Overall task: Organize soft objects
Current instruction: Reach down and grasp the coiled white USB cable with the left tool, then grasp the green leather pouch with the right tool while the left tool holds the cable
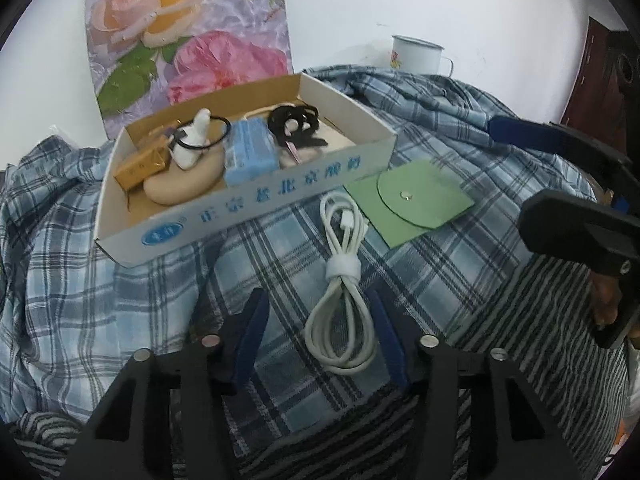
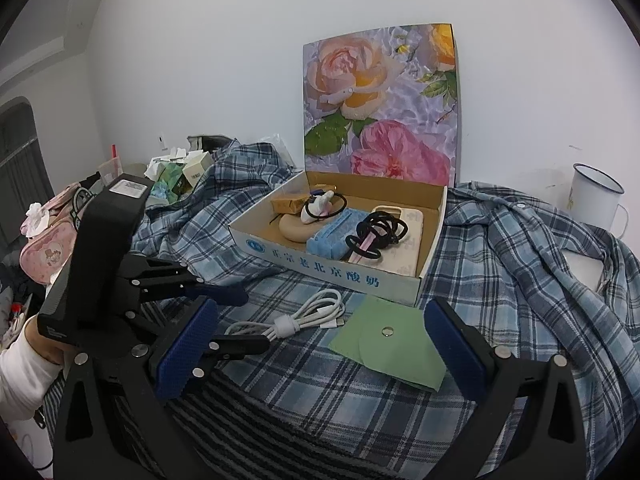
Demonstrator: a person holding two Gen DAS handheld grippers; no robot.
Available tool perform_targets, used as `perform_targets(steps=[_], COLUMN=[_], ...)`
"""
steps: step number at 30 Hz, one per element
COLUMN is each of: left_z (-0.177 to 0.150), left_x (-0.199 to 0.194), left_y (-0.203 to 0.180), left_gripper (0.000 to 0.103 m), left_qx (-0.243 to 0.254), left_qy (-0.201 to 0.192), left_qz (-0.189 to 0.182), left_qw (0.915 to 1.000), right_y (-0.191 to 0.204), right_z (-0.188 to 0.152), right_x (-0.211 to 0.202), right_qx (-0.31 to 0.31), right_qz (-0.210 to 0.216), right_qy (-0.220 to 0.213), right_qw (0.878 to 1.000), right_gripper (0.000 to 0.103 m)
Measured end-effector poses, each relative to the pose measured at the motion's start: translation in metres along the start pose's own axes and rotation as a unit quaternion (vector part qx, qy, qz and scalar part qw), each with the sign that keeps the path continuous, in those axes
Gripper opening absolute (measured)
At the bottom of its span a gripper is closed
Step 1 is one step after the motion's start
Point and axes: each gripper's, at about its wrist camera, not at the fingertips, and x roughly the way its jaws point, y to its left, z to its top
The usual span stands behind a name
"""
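A coiled white cable (image 1: 340, 292) (image 2: 296, 316) with a white strap lies on the plaid cloth. My left gripper (image 1: 320, 320) (image 2: 234, 320) straddles its near loop; the jaws stand apart and the left pad is clear of the cable. Beside the cable lies a flat green pouch (image 1: 408, 200) (image 2: 392, 340) with a metal snap. My right gripper (image 2: 320, 344) (image 1: 560, 168) hangs wide open over the pouch, holding nothing. Behind both, an open cardboard box (image 1: 256, 216) (image 2: 328, 272) holds a blue tissue pack (image 1: 250, 150) (image 2: 336, 232), black hair ties (image 1: 296, 122) (image 2: 376, 232) and other small items.
A floral board (image 1: 188, 32) (image 2: 380, 108) leans on the wall behind the box. A white enamel mug (image 1: 416, 54) (image 2: 596, 196) stands at the back right. A crumpled plaid shirt (image 2: 540, 248) covers the surface. A pink bag (image 2: 52, 248) and small cartons (image 2: 180, 172) crowd the far left.
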Motion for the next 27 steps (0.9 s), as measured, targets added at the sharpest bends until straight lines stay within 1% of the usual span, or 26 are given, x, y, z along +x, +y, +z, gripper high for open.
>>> perform_targets(steps=[1, 3, 4, 8, 10, 12, 18, 20, 22, 24, 25, 27], left_z=[0.0, -0.002, -0.002, -0.002, -0.003, -0.003, -0.002, -0.002, -0.002, -0.002, -0.001, -0.001], left_x=[0.002, 0.006, 0.007, 0.005, 0.003, -0.002, -0.009, -0.01, -0.011, -0.013, -0.013, -0.015], left_y=[-0.001, -0.004, -0.006, -0.007, -0.007, -0.007, -0.006, -0.005, -0.004, -0.004, -0.003, -0.001], left_gripper=[0.041, 0.037, 0.035, 0.032, 0.031, 0.03, 0.027, 0.027, 0.026, 0.026, 0.025, 0.025], left_qx=[0.003, 0.008, 0.009, 0.008, 0.007, 0.004, -0.001, -0.005, -0.009, -0.012, -0.014, -0.019], left_qy=[0.004, 0.015, 0.014, 0.008, 0.003, -0.011, -0.024, -0.028, -0.029, -0.032, -0.033, -0.039], left_qz=[-0.001, -0.006, -0.003, 0.001, -0.001, -0.003, -0.013, -0.014, -0.016, -0.019, -0.019, -0.02], left_qw=[1.0, 0.9998, 0.9998, 0.9999, 1.0, 0.9999, 0.9996, 0.9995, 0.9994, 0.9993, 0.9992, 0.9989], right_y=[0.001, 0.002, 0.002, 0.002, 0.001, 0.0, -0.005, -0.005, -0.007, -0.014, -0.019, -0.029], right_z=[0.0, -0.001, -0.001, -0.001, -0.001, -0.001, 0.003, 0.006, 0.009, 0.01, 0.009, 0.006], right_x=[0.0, 0.001, 0.001, 0.002, 0.003, 0.003, -0.002, -0.004, -0.005, -0.002, 0.001, 0.01], right_qx=[-0.001, -0.003, -0.004, -0.004, -0.004, -0.003, 0.0, -0.021, -0.05, -0.078, -0.089, -0.115], right_qz=[0.0, -0.001, -0.002, -0.001, -0.001, -0.001, -0.001, -0.003, 0.005, 0.021, 0.023, 0.034], right_qy=[0.001, 0.002, 0.003, 0.007, 0.008, 0.008, 0.007, 0.011, 0.018, 0.036, 0.046, 0.077], right_qw=[1.0, 1.0, 1.0, 1.0, 1.0, 1.0, 1.0, 1.0, 0.999, 0.996, 0.995, 0.99], right_gripper=[0.103, 0.103, 0.103, 0.103, 0.103, 0.103, 0.103, 0.103, 0.103, 0.103, 0.103, 0.103])
